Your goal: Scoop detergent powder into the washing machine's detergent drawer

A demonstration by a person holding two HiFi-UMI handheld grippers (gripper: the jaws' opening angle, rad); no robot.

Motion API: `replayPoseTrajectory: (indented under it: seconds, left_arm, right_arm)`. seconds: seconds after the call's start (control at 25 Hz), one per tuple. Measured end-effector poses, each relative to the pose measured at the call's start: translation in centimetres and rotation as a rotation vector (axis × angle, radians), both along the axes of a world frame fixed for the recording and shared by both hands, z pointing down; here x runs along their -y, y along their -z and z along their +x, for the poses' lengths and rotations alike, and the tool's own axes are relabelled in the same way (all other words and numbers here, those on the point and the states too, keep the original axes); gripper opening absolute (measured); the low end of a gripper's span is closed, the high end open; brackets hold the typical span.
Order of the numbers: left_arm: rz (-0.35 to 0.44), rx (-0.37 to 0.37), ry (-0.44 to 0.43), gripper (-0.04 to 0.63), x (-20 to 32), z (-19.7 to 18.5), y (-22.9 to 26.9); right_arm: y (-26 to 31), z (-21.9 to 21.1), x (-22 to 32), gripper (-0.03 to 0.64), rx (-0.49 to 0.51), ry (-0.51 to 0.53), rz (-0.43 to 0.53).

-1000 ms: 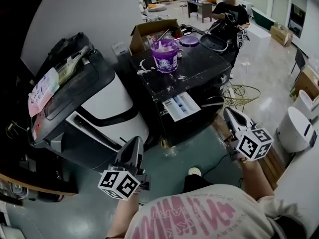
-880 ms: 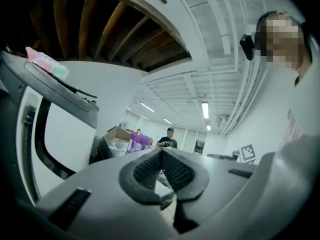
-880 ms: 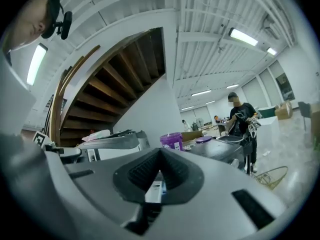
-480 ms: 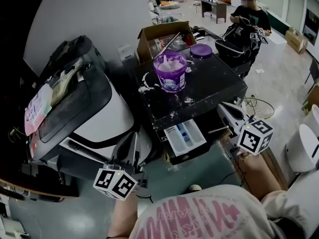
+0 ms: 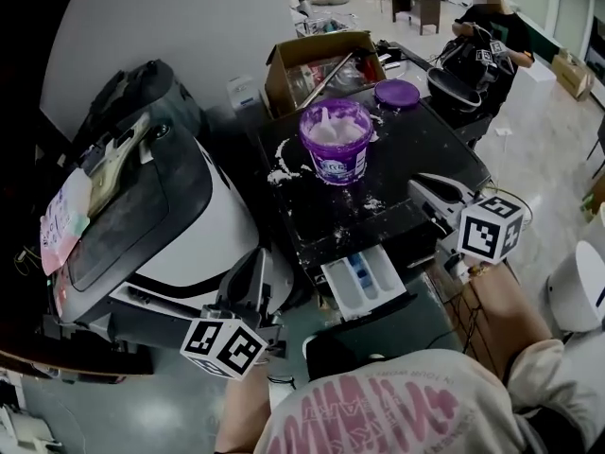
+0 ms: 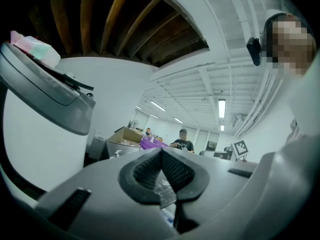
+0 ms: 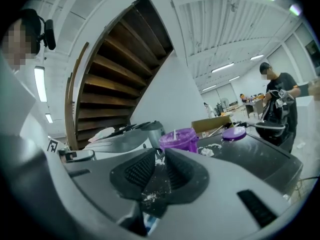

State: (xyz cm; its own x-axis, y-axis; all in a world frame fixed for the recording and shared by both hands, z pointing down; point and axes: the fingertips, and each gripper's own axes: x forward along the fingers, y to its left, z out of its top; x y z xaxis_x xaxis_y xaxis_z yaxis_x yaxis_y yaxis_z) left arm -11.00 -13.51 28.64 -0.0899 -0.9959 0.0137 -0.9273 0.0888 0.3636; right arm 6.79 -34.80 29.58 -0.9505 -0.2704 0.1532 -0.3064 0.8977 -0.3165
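A purple detergent tub [image 5: 336,142], white scoop handle sticking out, stands on the black washing machine's top [image 5: 425,149]; it also shows as the tub [image 7: 179,139] ahead in the right gripper view. The detergent drawer [image 5: 364,280] is pulled out at the machine's front, with a blue insert. My right gripper [image 5: 423,190] hovers over the top's front right corner, right of the tub; its jaws have just been opening, and the right gripper [image 7: 160,160] shows a narrow gap with nothing in it, powder dusting the pads. My left gripper [image 5: 255,263] is left of the drawer, and this left gripper [image 6: 161,152] is shut and empty.
Spilled powder [image 5: 280,172] lies on the top. The purple lid [image 5: 397,93] and an open cardboard box [image 5: 319,62] sit behind the tub. A grey and white appliance [image 5: 142,197] stands at the left. Another person [image 5: 490,28] works beyond the machine.
Both grippers have moved forward toward the washing machine, which now looks closer. The right gripper has come over the top's front right corner.
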Motion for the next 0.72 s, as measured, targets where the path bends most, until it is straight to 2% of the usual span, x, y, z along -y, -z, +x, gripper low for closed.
replayPoseTrajectory:
  seconds: [0.16, 0.56, 0.72]
  left_arm:
    - [0.004, -0.002, -0.043, 0.002, 1.9, -2.3, -0.2]
    - [-0.061, 0.008, -0.253, 0.002, 7.3, -7.6, -2.3]
    - [-0.091, -0.004, -0.375, 0.002, 9.5, -8.0, -3.8]
  right_arm:
    - [0.8, -3.2, 1.6, 0.095, -0.016, 0.026, -0.002]
    - [1.5, -11.2, 4.6, 0.12, -0.155, 0.047, -0.033]
    - [1.6, -13.7, 5.2, 0.124, -0.192, 0.027, -0.044]
